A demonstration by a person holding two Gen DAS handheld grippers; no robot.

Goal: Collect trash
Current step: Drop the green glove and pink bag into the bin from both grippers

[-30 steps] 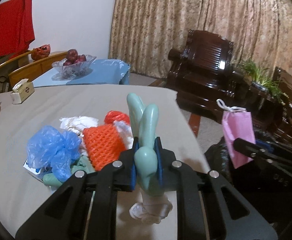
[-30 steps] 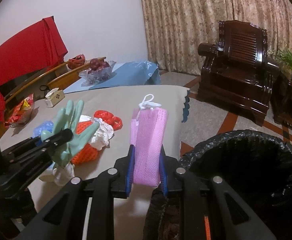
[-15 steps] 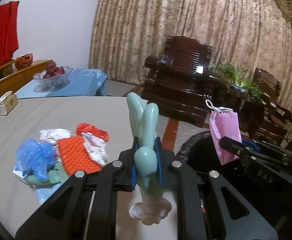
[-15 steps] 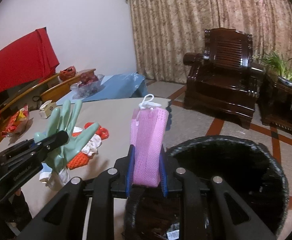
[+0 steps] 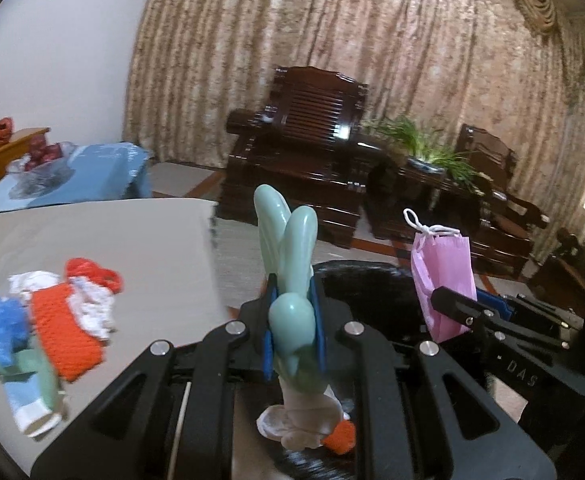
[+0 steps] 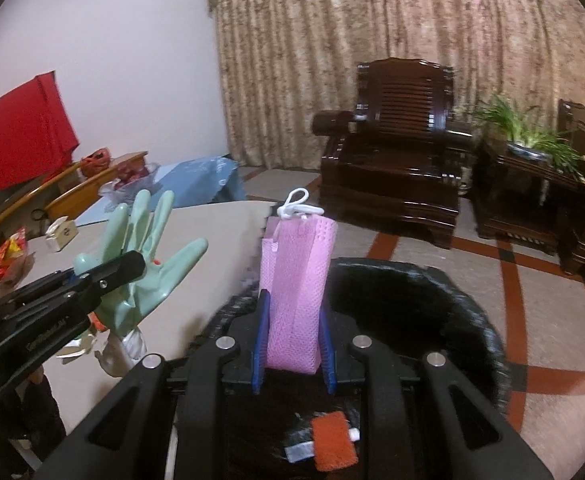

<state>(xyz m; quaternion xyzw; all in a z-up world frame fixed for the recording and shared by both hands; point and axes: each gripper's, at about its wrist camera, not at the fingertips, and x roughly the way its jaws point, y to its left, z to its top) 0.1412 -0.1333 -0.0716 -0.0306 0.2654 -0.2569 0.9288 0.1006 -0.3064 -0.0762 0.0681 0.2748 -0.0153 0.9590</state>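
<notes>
Over bin [image 6: 444, 304] rim, beside table [image 5: 132, 240] edge: left gripper [image 5: 294, 332] clamped glove [image 5: 292, 264], right gripper [image 6: 294, 344] clamped mask [image 6: 296, 288]; bin mouth open below, bare floor [image 6: 540, 312] beyond

Smooth, slightly glossy rubber formed the green glove [image 5: 292, 280]; the pink mask [image 6: 298, 292] was matt, dimpled nonwoven cloth. The armchair [image 6: 396, 152] showed dark polished wood, the bin liner [image 6: 472, 320] black plastic film, the curtain [image 5: 372, 40] textured fabric.

Dim, warm indoor light; fisheye bending with dark vignetted corners, motion blur smearing the near edges.
</notes>
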